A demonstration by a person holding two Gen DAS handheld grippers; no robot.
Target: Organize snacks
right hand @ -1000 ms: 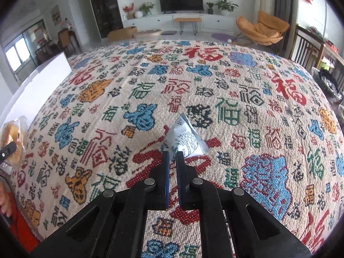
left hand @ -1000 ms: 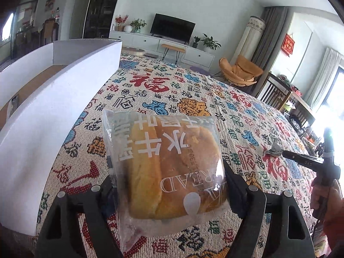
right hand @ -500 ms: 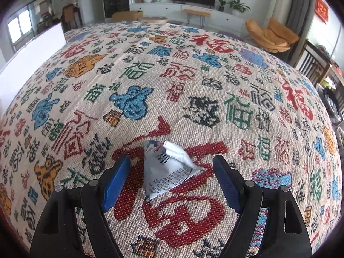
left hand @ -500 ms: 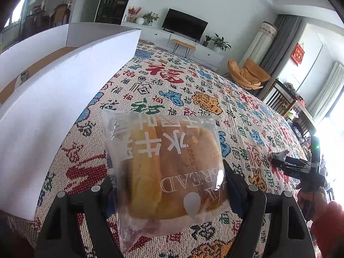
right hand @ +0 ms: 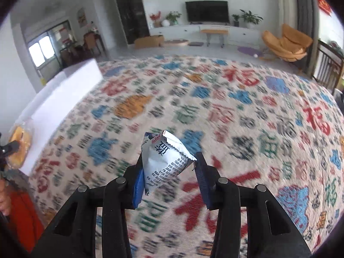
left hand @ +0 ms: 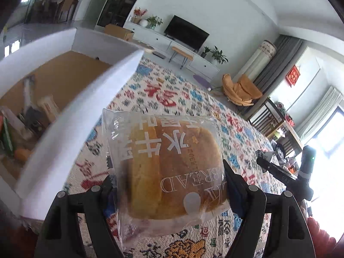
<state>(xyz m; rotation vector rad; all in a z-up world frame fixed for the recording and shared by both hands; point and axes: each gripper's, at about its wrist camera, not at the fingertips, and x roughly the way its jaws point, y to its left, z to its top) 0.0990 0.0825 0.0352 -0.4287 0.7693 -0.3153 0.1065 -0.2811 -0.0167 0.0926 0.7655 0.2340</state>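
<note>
My left gripper (left hand: 169,185) is shut on a clear-wrapped bread bun (left hand: 169,167) and holds it in the air just right of a white open box (left hand: 90,99). Several snacks (left hand: 19,129) lie inside the box on its brown floor. My right gripper (right hand: 168,172) is shut on a small white snack packet (right hand: 165,161), lifted above the patterned tablecloth (right hand: 236,111). The right gripper also shows at the right edge of the left wrist view (left hand: 261,154). The bread (right hand: 19,144) and the box (right hand: 64,99) show at the left of the right wrist view.
The tablecloth (left hand: 193,99) with Chinese characters covers the whole table. The box stands along the table's left side. A TV cabinet (right hand: 206,30), an orange chair (right hand: 286,43) and a dark shelf lie beyond the table. A person's red sleeve (right hand: 21,219) is at lower left.
My right gripper closed on the white packet and lifted it off the cloth. My left gripper carried the bread up and left toward the box, so the box interior now shows.
</note>
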